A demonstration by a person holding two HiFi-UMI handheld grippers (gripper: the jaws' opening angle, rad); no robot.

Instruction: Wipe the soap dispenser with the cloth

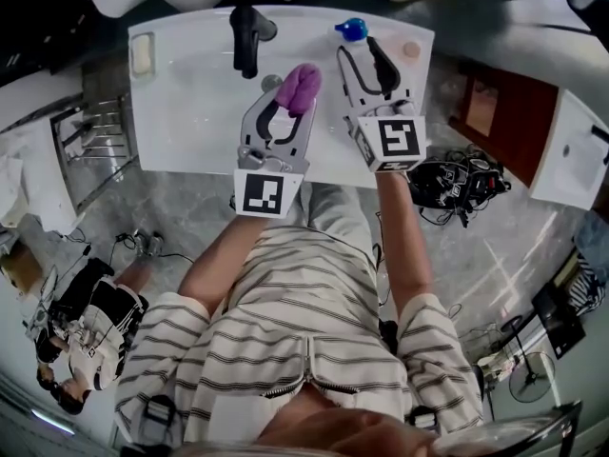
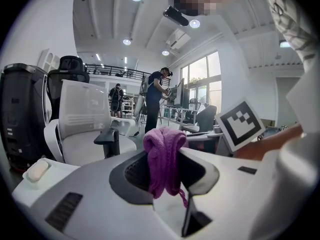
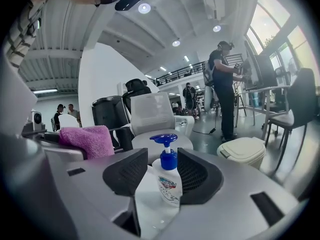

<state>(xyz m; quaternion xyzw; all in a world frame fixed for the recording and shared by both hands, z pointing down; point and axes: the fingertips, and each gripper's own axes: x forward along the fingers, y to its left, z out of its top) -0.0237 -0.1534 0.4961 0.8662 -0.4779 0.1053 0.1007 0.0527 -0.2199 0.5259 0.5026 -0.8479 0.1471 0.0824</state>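
The left tongs (image 1: 288, 105) are pinching a bunched purple cloth (image 2: 164, 156). The cloth stands up in a knot above the tips, with a loose end hanging down between them. The right tongs (image 1: 361, 60) are spread and hold nothing. In the right gripper view the soap dispenser (image 3: 168, 181) shows in the gap between the jaws, with space on both sides. It is a white bottle with a blue pump head. The head view puts it upright on the white surface (image 1: 190, 112), just beyond the right tips and near the far edge. The two tongs lie side by side, pointing away from the person, with the cloth to the left of the bottle and near it. A black tap (image 1: 245, 41) stands further left on the surface, and a pale bar of soap (image 1: 143, 53) sits at the left end.

The step in hand looks like steadying the bottle before wiping. To do it well, the right tongs should close on the bottle's body, below the pump, so the grip neither tips it nor presses out soap. The cloth can then come in from the left and rub along the side. The bottle is probably light, so gentle strokes are safer.
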